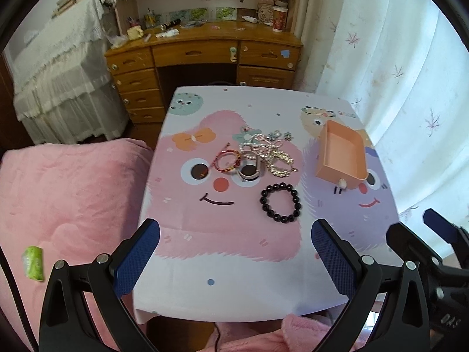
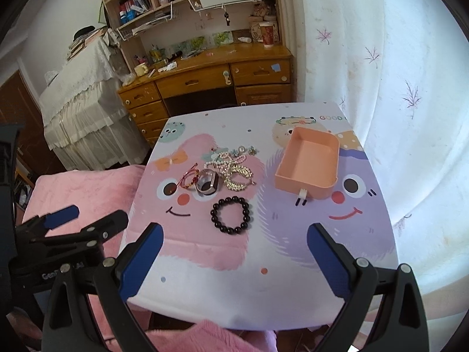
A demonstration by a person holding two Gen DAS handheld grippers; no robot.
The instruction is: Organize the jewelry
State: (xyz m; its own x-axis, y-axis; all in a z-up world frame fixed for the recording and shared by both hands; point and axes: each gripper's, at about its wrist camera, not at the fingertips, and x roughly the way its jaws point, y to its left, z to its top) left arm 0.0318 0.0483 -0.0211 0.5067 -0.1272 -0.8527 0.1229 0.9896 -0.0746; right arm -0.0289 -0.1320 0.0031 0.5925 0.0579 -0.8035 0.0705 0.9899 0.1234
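A jewelry pile lies mid-table on the cartoon cloth (image 1: 222, 267): a pearl necklace (image 1: 259, 143), a gold chain (image 1: 280, 165), a red cord bracelet (image 1: 224, 161) and a silvery bangle (image 1: 250, 171). A black bead bracelet (image 1: 265, 202) lies apart, nearer me. An empty orange box (image 1: 343, 149) stands to the right. My left gripper (image 1: 236, 226) hovers open over the near edge, holding nothing. My right gripper (image 2: 234, 230) is likewise open and empty, with the black bracelet (image 2: 215, 209), pile (image 2: 231, 173) and box (image 2: 307, 161) ahead of it. Each gripper shows in the other's view (image 1: 413, 223) (image 2: 98, 214).
A pink blanket (image 1: 73, 190) with a green packet (image 1: 33, 262) lies left of the table. Beyond the table stands a wooden desk (image 1: 205, 47) with shelves. A white curtain (image 1: 395, 73) hangs on the right, and lace-covered furniture (image 1: 58, 73) stands at the back left.
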